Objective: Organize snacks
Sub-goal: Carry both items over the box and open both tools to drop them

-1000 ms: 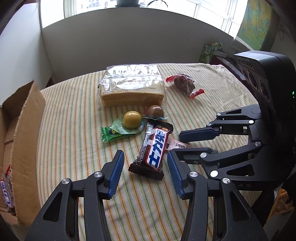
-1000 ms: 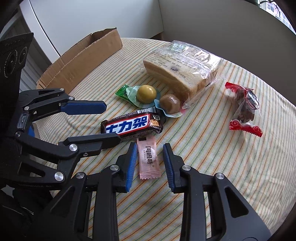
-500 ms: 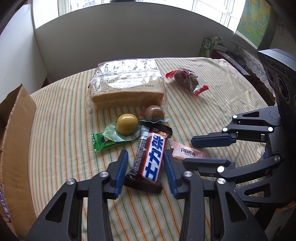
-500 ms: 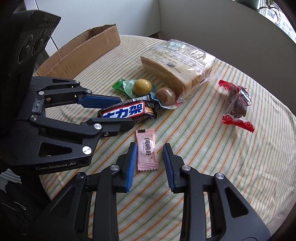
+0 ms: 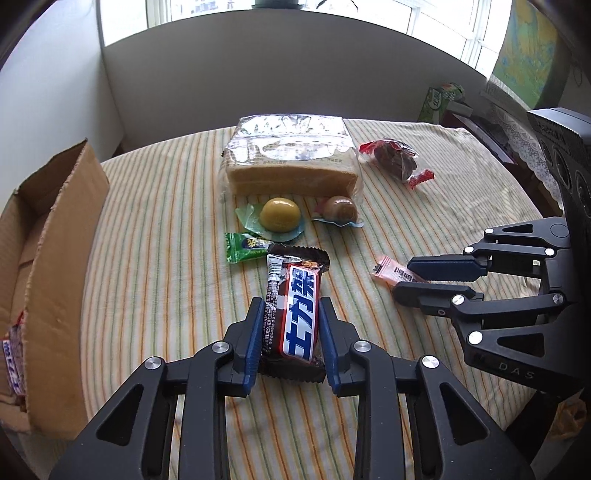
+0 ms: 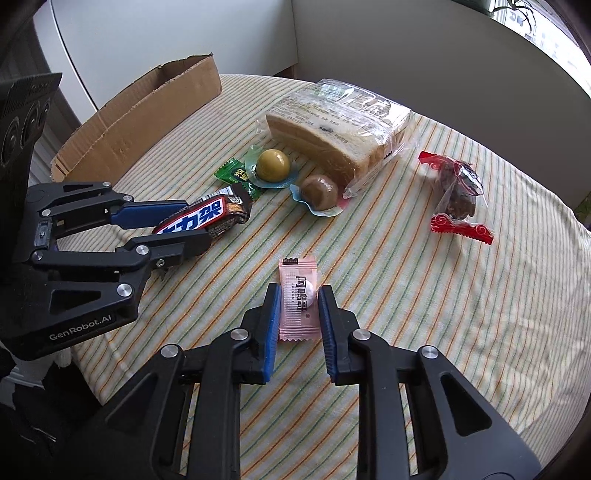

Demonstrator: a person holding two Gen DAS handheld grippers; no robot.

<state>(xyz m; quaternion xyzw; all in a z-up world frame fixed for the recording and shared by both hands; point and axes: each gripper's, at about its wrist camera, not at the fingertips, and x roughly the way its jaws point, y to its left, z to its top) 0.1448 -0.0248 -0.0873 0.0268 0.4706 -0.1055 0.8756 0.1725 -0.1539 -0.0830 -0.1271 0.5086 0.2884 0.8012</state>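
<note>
Chocolate bar (image 5: 291, 314) between left hand-held gripper (image 5: 291, 339) pads

Daylight is pouring in from the window (image 5: 280, 14) at the far side, blowing out to plain white in the left wrist view and glaring at the upper right corner of the right wrist view. The striped tablecloth (image 5: 166, 229) is lying evenly lit, with only soft, faint shadows showing under the gripper fingers. Glare is streaking across the clear bread bag (image 6: 351, 107). Both fisheye pictures are bending straight lines near the edges and darkening to black at the corners, while the centres are staying sharp
</note>
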